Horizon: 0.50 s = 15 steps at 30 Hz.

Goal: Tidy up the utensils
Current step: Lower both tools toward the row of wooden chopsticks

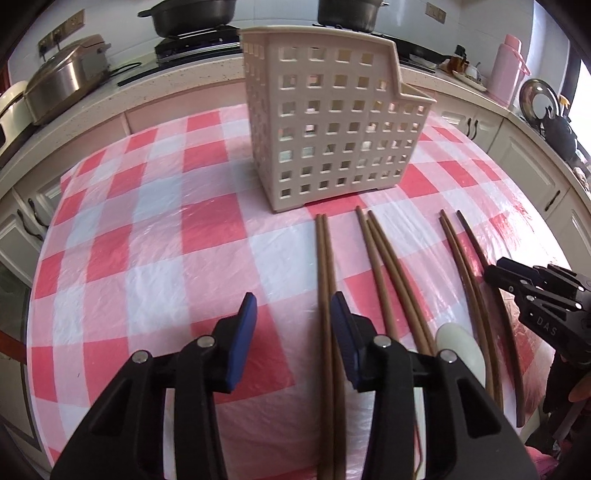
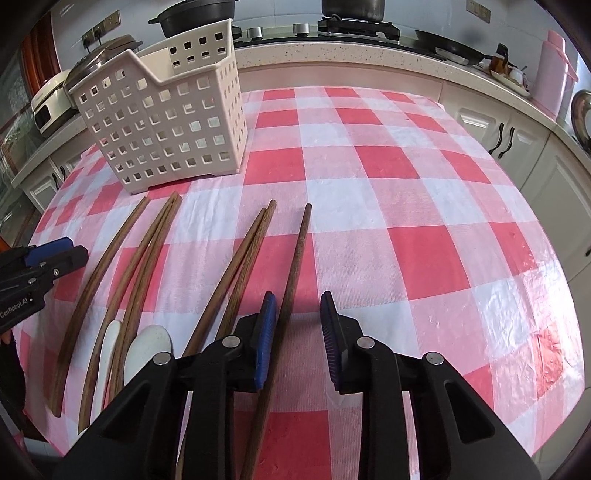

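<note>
A beige perforated utensil basket (image 1: 332, 122) (image 2: 166, 118) stands upright on the red-and-white checked tablecloth (image 1: 147, 240). Several brown chopsticks lie in front of it, pointing toward it. My left gripper (image 1: 293, 310) is open over the leftmost pair of chopsticks (image 1: 325, 258), which runs between the fingers close to the right pad. My right gripper (image 2: 298, 306) is open around a single dark chopstick (image 2: 299, 251), which sits nearer the left pad. Two white spoons (image 2: 147, 350) (image 1: 458, 347) lie among the middle chopsticks. Each gripper shows in the other's view (image 1: 496, 269) (image 2: 75, 249).
A kitchen counter (image 2: 332, 59) curves round behind the table, carrying a hob with dark pots (image 1: 192, 14), a rice cooker (image 1: 66, 81) and a pink flask (image 1: 508, 70). White cabinets (image 2: 498, 136) stand beyond the table's far and right edges. The cloth's right half (image 2: 424, 221) is bare.
</note>
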{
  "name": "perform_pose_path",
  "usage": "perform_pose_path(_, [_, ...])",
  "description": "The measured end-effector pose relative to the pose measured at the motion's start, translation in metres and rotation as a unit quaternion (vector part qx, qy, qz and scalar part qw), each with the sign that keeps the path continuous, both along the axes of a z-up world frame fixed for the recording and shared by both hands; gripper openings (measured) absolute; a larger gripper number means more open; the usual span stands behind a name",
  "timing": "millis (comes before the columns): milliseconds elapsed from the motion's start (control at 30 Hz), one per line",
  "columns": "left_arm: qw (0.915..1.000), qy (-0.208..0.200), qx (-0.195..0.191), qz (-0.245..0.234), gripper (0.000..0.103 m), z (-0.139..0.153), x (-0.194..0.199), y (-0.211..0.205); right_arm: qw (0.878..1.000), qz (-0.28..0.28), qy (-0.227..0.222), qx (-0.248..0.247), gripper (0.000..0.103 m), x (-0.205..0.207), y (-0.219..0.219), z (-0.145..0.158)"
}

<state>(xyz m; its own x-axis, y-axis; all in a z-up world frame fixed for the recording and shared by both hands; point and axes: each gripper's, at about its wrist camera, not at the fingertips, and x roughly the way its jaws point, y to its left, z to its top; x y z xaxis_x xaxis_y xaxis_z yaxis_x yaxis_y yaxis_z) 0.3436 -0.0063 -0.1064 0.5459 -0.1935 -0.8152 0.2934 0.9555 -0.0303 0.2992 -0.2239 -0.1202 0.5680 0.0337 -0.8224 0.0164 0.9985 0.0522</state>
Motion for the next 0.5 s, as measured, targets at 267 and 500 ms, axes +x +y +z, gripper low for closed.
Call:
perform_pose_path(267, [0.9998, 0.011, 0.016, -0.004, 0.037, -0.012, 0.008, -0.010, 1.000, 0.003, -0.003, 0.005, 0.026, -0.001, -0.002, 0.000])
perform_pose_path(500, [0.9998, 0.015, 0.011, -0.004, 0.030, -0.011, 0.013, -0.010, 1.000, 0.004, -0.001, 0.008, 0.026, 0.000, -0.003, 0.000])
